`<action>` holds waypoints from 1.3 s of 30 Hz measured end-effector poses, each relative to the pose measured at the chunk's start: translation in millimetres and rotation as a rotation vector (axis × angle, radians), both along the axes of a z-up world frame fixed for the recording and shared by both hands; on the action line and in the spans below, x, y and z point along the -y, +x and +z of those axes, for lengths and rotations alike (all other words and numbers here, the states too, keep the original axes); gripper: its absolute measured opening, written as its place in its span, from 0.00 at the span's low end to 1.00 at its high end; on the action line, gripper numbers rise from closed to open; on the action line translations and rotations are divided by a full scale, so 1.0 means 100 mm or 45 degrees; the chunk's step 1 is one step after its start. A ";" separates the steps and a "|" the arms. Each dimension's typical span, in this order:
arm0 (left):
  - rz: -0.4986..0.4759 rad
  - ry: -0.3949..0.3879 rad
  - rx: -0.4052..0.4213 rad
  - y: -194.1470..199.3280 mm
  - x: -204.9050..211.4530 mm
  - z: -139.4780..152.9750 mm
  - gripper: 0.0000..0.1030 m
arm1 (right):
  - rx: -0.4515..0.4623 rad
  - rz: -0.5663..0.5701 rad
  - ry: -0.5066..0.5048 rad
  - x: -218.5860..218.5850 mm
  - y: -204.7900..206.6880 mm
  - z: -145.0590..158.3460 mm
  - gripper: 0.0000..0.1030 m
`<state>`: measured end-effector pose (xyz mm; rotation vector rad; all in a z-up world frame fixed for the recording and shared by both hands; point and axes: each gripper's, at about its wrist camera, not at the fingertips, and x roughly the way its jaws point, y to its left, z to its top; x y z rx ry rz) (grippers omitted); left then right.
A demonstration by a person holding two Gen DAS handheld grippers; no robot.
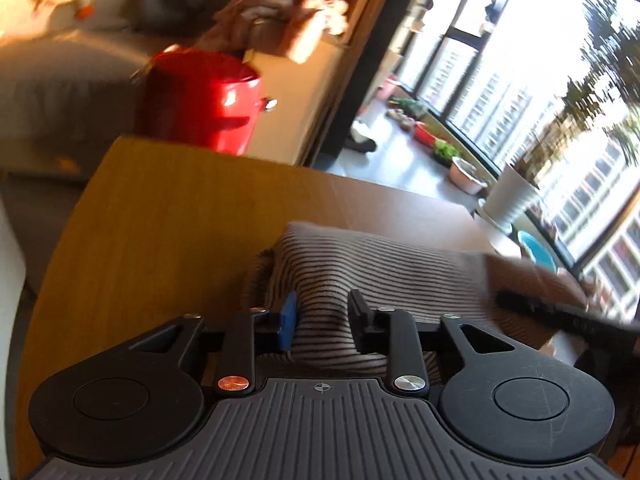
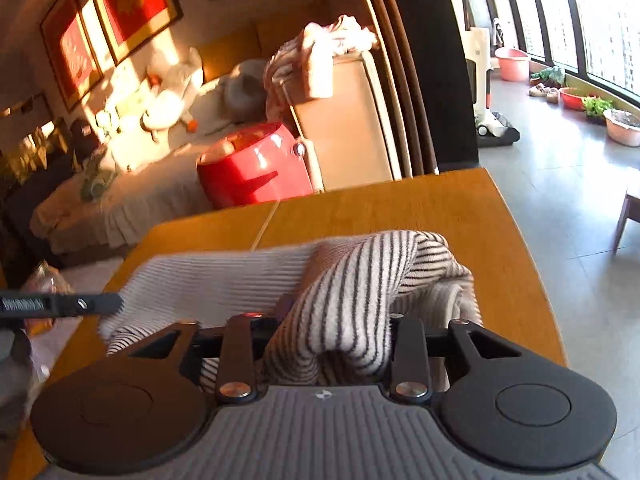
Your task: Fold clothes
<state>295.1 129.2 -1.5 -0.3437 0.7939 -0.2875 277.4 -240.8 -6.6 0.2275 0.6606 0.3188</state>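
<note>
A black-and-white striped garment (image 1: 360, 272) lies bunched on the wooden table (image 1: 168, 216). My left gripper (image 1: 322, 320) sits over its near edge with a fold of the cloth between the jaws, which stand a hand's width apart. In the right wrist view the same garment (image 2: 248, 276) spreads across the table (image 2: 400, 208), and a raised fold (image 2: 360, 292) is bunched up between the jaws of my right gripper (image 2: 324, 344), whose fingertips are hidden by the cloth. The other gripper shows as a black bar at the left edge (image 2: 60, 304).
A red round container (image 1: 200, 96) stands beyond the table's far edge, in front of a sofa with a pile of pink clothes (image 1: 280, 12). Windows, plant pots and basins (image 2: 624, 128) lie to the right on the tiled floor. A wooden stool (image 2: 630, 208) stands right.
</note>
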 end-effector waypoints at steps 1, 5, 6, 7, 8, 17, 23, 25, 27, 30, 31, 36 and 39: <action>0.007 -0.018 -0.014 -0.02 -0.03 -0.01 0.55 | 0.000 -0.012 0.017 0.05 -0.07 0.01 0.40; 0.033 -0.091 -0.068 -0.12 -0.14 -0.03 0.68 | -0.013 -0.067 0.098 0.28 -0.32 0.02 0.67; 0.039 -0.109 -0.082 -0.14 -0.17 -0.03 0.71 | -0.039 -0.097 0.144 0.35 -0.35 0.00 0.70; 0.046 -0.128 -0.095 -0.17 -0.20 -0.04 0.71 | -0.059 -0.121 0.177 0.39 -0.35 -0.03 0.71; 0.046 -0.123 -0.089 -0.14 -0.18 -0.05 0.71 | -0.069 -0.137 0.192 0.39 -0.33 -0.06 0.71; -0.022 0.098 0.021 0.14 0.33 -0.20 0.54 | -0.044 -0.081 0.077 0.14 -0.03 -0.24 0.48; -0.091 0.067 0.100 -0.14 0.34 0.15 0.31 | 0.069 -0.011 0.099 0.06 -0.09 0.12 0.20; -0.110 0.043 0.108 -0.32 0.31 0.31 0.31 | 0.115 0.015 0.137 0.14 -0.25 0.28 0.20; -0.132 0.042 0.110 -0.52 0.28 0.40 0.32 | 0.131 0.036 0.163 0.23 -0.44 0.38 0.20; -0.185 0.067 0.077 -0.78 0.28 0.34 0.37 | 0.081 0.041 0.155 0.32 -0.67 0.28 0.21; -0.201 0.087 0.043 -0.82 0.30 0.24 0.39 | 0.052 0.033 0.133 0.32 -0.72 0.21 0.22; -0.195 0.168 -0.050 -0.91 0.32 -0.18 0.50 | -0.035 -0.039 0.034 0.26 -0.81 -0.25 0.29; -0.160 0.200 -0.032 -0.96 0.31 -0.08 0.55 | -0.018 -0.059 -0.017 0.25 -0.79 -0.11 0.51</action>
